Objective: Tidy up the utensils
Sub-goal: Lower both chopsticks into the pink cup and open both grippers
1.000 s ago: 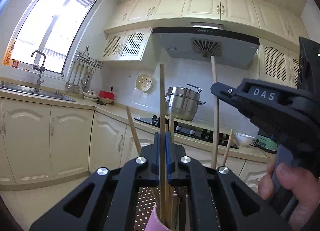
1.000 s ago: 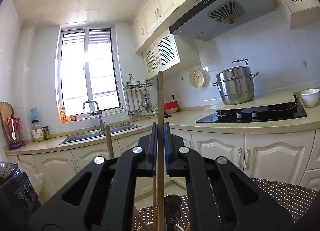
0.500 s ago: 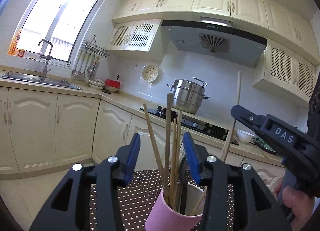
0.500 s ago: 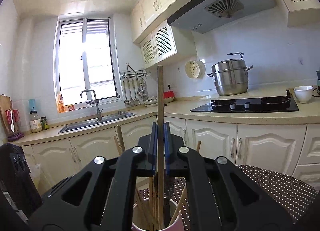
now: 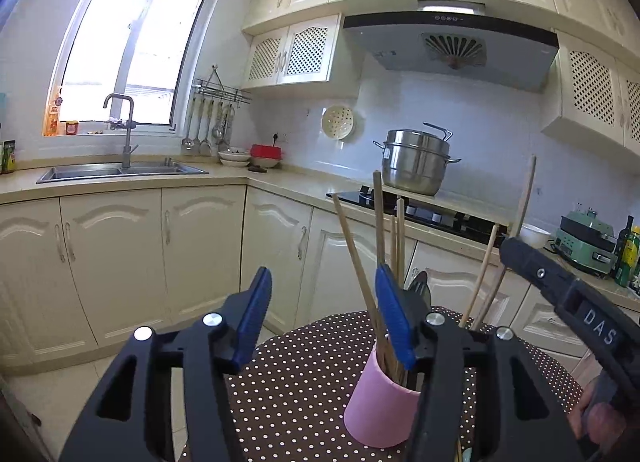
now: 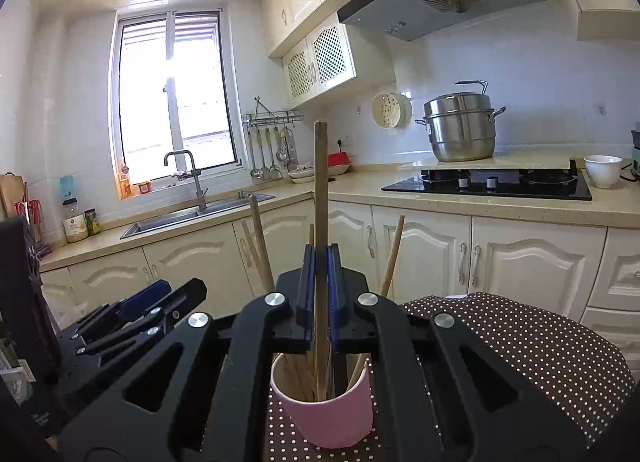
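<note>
Utensils, here a bundle of wooden chopsticks [image 5: 358,262], stand fanned out in a pink cup [image 6: 326,410], which serves as the landmark for all else. Under the cup spreads a dark brown cloth with white dots [image 6: 532,346], the largest thing near at hand; the cup stands on it, near its left edge in the right wrist view. Behind the cup and well apart from it runs the cream counter [image 6: 500,206] with a black hob [image 6: 488,182] and a steel steamer pot [image 6: 460,128]. The left gripper [image 5: 324,318] is next in size: its blue-padded jaws are opening, standing apart with no chopstick between them, its right pad just in front of the sticks and the cup showing below and behind that finger. The right gripper [image 6: 321,294] hangs directly above the cup, its jaws drawn narrow and clamped on one upright chopstick [image 6: 321,182], whose lower end reaches down inside the cup among the others. A person's hand [image 5: 596,422] shows to the right of the cup, on the right gripper's handle.
</note>
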A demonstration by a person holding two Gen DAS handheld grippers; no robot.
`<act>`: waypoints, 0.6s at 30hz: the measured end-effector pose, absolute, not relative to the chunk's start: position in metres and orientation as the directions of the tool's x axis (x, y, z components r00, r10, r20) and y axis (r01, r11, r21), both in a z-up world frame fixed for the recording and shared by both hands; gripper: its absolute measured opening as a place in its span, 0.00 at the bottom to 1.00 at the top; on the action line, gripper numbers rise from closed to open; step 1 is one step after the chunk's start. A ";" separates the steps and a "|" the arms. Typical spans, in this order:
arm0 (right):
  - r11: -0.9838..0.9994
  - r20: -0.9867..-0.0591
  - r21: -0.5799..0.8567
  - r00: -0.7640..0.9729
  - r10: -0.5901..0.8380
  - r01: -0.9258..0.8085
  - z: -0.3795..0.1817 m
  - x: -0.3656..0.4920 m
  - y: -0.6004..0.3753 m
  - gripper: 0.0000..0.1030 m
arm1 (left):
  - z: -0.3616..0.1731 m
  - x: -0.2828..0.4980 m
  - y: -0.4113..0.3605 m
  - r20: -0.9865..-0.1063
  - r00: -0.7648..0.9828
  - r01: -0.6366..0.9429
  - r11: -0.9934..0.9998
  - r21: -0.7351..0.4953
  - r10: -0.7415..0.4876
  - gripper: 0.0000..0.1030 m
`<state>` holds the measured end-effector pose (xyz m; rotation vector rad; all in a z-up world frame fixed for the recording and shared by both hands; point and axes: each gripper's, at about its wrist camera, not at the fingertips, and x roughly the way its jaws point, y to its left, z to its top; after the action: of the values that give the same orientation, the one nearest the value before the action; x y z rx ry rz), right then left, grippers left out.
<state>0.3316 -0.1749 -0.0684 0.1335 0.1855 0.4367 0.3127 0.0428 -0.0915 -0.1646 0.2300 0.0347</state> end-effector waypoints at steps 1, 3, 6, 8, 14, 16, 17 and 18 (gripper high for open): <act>0.899 -0.159 0.166 0.889 0.430 -0.406 -0.071 0.331 -0.174 0.06 | -0.091 0.311 0.043 -0.233 0.972 -0.056 0.987 -0.152 0.020 0.53; 0.899 -0.187 0.164 0.882 0.432 -0.405 -0.078 0.331 -0.172 0.06 | -0.090 0.309 0.041 -0.237 0.971 -0.063 0.989 -0.137 0.029 0.53; 0.903 -0.214 0.152 0.879 0.427 -0.402 -0.088 0.329 -0.170 0.06 | -0.089 0.306 0.040 -0.244 0.969 -0.066 0.990 -0.122 0.035 0.53; 0.903 -0.225 0.160 0.876 0.427 -0.400 -0.090 0.327 -0.170 0.06 | -0.089 0.304 0.039 -0.251 0.967 -0.068 0.991 -0.120 0.036 0.53; 0.904 -0.226 0.155 0.877 0.425 -0.398 -0.085 0.318 -0.170 0.07 | -0.084 0.298 0.040 -0.261 0.965 -0.069 0.991 -0.111 0.038 0.54; 0.905 -0.229 0.163 0.877 0.423 -0.394 -0.083 0.317 -0.172 0.07 | -0.082 0.295 0.040 -0.258 0.965 -0.069 0.992 -0.107 0.039 0.59; 0.905 -0.229 0.167 0.877 0.422 -0.392 -0.083 0.316 -0.172 0.07 | -0.081 0.294 0.040 -0.256 0.966 -0.070 0.992 -0.104 0.041 0.61; 0.906 -0.228 0.169 0.879 0.419 -0.388 -0.082 0.315 -0.173 0.07 | -0.079 0.292 0.040 -0.250 0.967 -0.071 0.992 -0.103 0.043 0.61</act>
<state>0.3153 -0.1727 -0.0825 0.1201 0.2645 0.4219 0.2916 0.0405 -0.0792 -0.1114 0.2502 0.0575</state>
